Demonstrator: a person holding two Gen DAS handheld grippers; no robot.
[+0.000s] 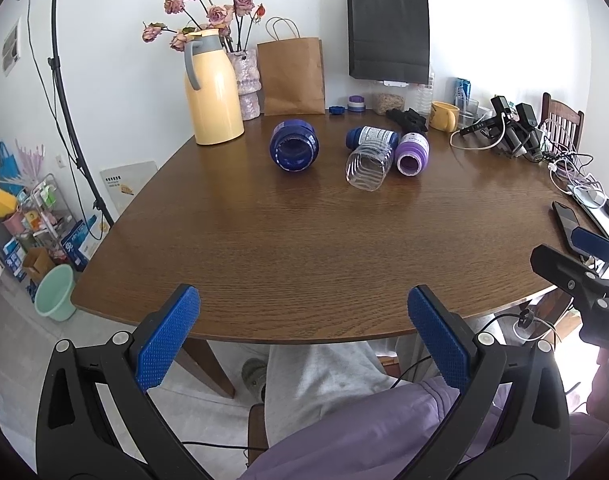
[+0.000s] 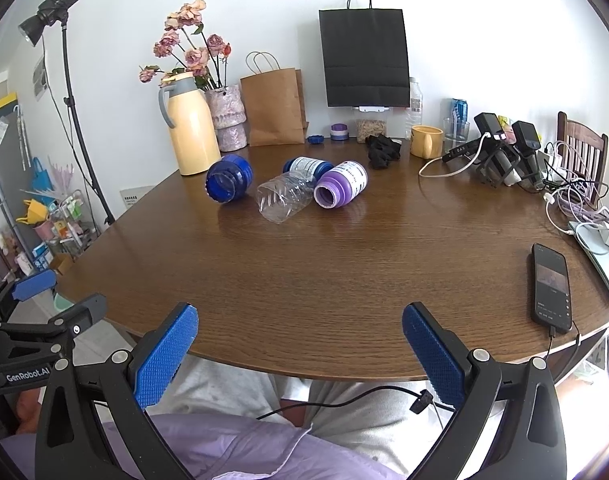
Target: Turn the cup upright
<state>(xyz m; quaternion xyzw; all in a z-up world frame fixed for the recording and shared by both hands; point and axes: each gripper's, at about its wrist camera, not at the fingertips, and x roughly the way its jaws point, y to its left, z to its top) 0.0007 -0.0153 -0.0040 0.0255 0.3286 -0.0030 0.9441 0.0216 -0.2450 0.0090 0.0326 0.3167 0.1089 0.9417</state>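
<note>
A dark blue cup-like jar [image 1: 293, 145] lies on its side on the wooden table [image 1: 304, 240], open mouth toward me; it also shows in the right wrist view [image 2: 228, 179]. Beside it lie a clear plastic bottle [image 1: 370, 160] [image 2: 290, 195] and a purple jar [image 1: 412, 153] [image 2: 340, 184], both on their sides. My left gripper [image 1: 304, 336] is open and empty at the table's near edge. My right gripper [image 2: 300, 354] is open and empty at the near edge too, to the right of the left one.
A yellow thermos jug [image 1: 212, 88], a vase of dried roses [image 1: 246, 80], a brown paper bag [image 1: 292, 76] and a black bag [image 1: 388, 36] stand at the back. A yellow mug [image 1: 444, 116], chargers, cables and a phone [image 2: 550, 286] lie at the right.
</note>
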